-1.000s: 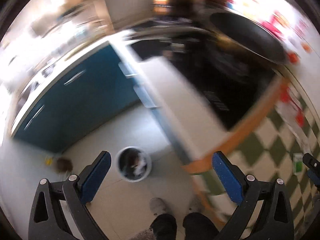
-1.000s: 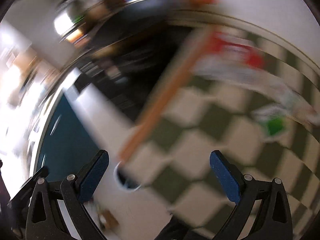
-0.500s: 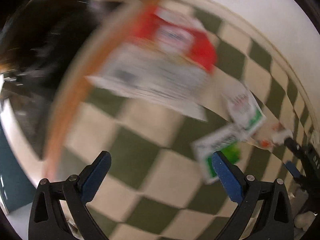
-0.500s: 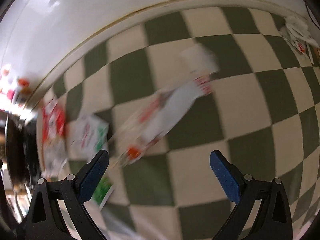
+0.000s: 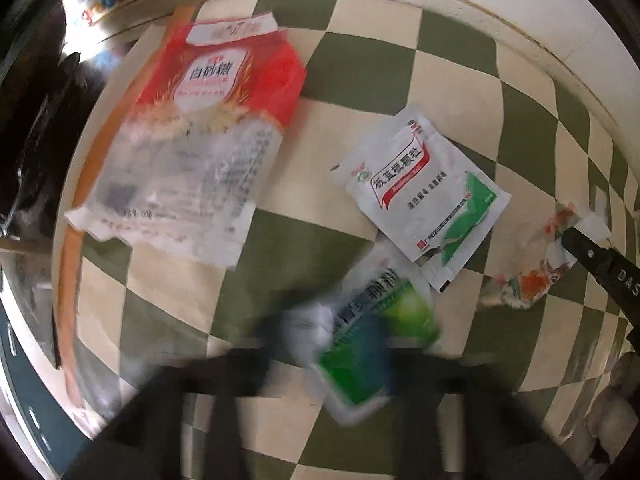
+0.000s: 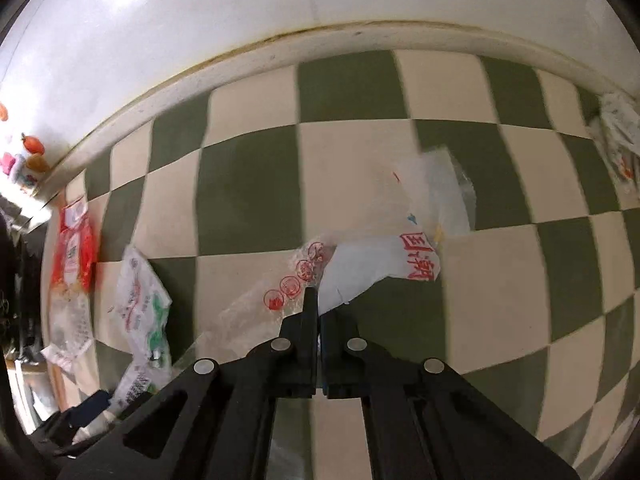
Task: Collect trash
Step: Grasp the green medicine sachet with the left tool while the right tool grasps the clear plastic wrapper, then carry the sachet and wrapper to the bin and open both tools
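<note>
Trash lies on a green and cream checked floor. In the left wrist view, a red and clear sugar bag point(image 5: 200, 136) lies at the left and a white sachet point(image 5: 424, 188) in the middle. My left gripper point(image 5: 340, 344) is blurred; its jaws look closed on a green and white sachet point(image 5: 372, 332). In the right wrist view, my right gripper point(image 6: 318, 308) is shut on a clear plastic wrapper with red print point(image 6: 360, 264). That wrapper point(image 5: 532, 264) and the right gripper's finger point(image 5: 600, 260) show at the right of the left wrist view.
A white wall and baseboard point(image 6: 320, 36) run along the far side of the floor. More white wrappers point(image 6: 620, 140) lie at the far right by the wall. A dark stove or cabinet point(image 5: 28, 140) and an orange strip point(image 5: 76, 184) border the floor at the left.
Both grippers swung from the kitchen and bin down to the checked floor. Both were open half a second ago; now the right is shut on the clear wrapper and the left closes on the green sachet.
</note>
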`<action>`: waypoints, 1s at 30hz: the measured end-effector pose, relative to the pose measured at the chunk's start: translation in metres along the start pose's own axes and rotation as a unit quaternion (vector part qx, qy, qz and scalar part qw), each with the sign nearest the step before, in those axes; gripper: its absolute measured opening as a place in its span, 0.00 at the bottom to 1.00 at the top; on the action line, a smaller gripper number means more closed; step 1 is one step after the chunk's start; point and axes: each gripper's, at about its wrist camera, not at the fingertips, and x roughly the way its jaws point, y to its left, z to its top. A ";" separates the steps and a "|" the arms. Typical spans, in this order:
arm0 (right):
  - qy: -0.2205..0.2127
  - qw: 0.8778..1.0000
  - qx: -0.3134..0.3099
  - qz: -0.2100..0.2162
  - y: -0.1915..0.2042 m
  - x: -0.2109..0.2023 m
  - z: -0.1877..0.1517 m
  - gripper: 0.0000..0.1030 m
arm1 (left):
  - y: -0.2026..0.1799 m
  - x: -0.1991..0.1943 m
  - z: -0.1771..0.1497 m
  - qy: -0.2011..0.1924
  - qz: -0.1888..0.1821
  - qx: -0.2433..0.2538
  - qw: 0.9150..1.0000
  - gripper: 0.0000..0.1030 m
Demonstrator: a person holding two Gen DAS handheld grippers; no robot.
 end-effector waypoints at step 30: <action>0.044 0.948 -0.227 0.220 0.219 -0.169 -0.168 0.00 | 0.305 -0.153 -0.229 -0.132 0.045 -0.230 0.963 0.03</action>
